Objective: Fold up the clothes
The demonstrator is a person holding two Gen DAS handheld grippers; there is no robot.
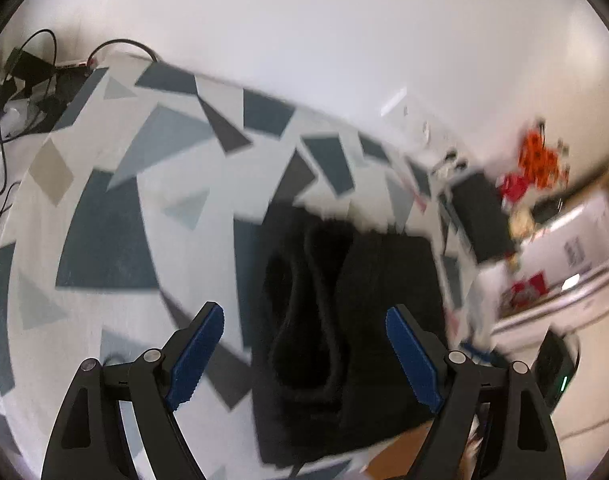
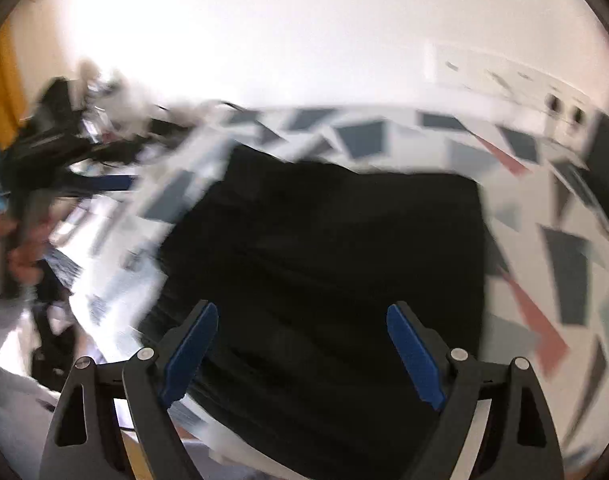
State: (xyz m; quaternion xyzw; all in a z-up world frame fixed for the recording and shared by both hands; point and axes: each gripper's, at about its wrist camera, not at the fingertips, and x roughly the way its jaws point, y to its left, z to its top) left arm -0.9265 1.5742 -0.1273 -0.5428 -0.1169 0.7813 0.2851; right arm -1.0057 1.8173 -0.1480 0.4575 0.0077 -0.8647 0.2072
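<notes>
Left wrist view: your left gripper (image 1: 304, 354) has its jaws apart above the black clothes (image 1: 344, 320). Your right gripper (image 2: 302, 354) has its jaws apart too, holding nothing. The patterned worktop (image 1: 104, 240) shows at 9 o'clock.

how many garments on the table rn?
1. A black garment lies folded on the patterned tablecloth, below the open left gripper; the right wrist view shows the same one. Frames are blurred, so others may be hidden.

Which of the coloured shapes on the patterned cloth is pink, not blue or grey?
The long narrow triangle on the patterned cloth, right of the black garment in the right wrist view. Its neighbours are blue or grey.
</notes>
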